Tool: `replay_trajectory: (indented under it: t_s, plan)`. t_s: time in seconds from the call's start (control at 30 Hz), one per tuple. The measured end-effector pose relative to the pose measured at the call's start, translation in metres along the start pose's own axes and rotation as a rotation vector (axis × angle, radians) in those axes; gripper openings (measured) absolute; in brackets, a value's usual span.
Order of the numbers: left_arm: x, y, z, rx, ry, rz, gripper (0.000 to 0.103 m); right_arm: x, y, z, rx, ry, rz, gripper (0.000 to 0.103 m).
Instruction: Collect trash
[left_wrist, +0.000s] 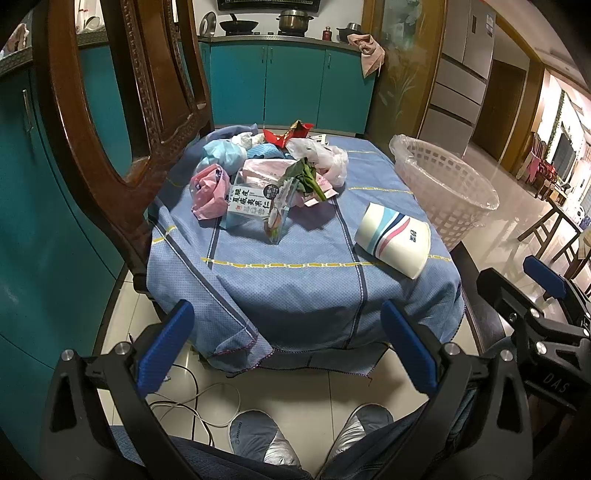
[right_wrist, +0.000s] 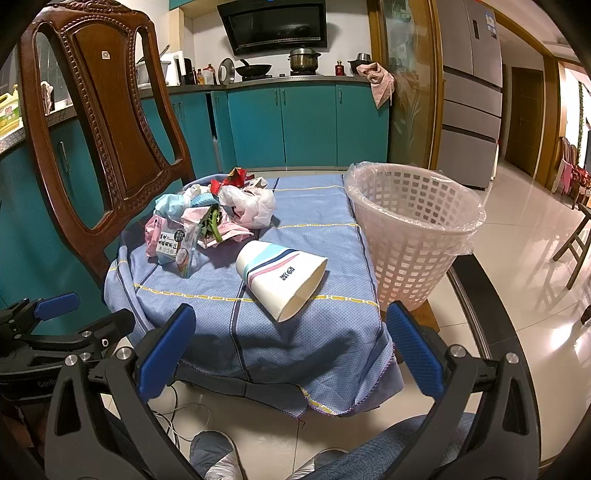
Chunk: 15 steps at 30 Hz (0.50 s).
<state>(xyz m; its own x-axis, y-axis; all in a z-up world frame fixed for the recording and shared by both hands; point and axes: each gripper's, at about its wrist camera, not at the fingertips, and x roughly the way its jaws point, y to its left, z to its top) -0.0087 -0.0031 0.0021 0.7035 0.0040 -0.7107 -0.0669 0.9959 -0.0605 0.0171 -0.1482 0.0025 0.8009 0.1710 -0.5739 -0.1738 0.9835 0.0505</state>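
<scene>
A: So, how far along?
B: Barely started. The trash pile (right_wrist: 207, 218) and paper cup (right_wrist: 282, 278) sit on the tabletop (right_wrist: 314, 332), the basket (right_wrist: 413, 236) looks empty, and both the left gripper (left_wrist: 288, 347) and right gripper (right_wrist: 291, 350) have fingers spread, holding nothing.

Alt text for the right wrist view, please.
The open right gripper hovers before a table draped in a blue cloth, where a paper cup lies on its side between a trash pile and a lined white basket.
</scene>
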Motion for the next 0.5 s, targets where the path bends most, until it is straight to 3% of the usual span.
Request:
replay_trajectory:
  t_s: [0.5]
  plan:
    - [-0.0003,-0.0007,0.0005,0.003,0.003,-0.003,0.100,0.0000,0.0003,0.0002,-0.003,0.000,0.000,0.100]
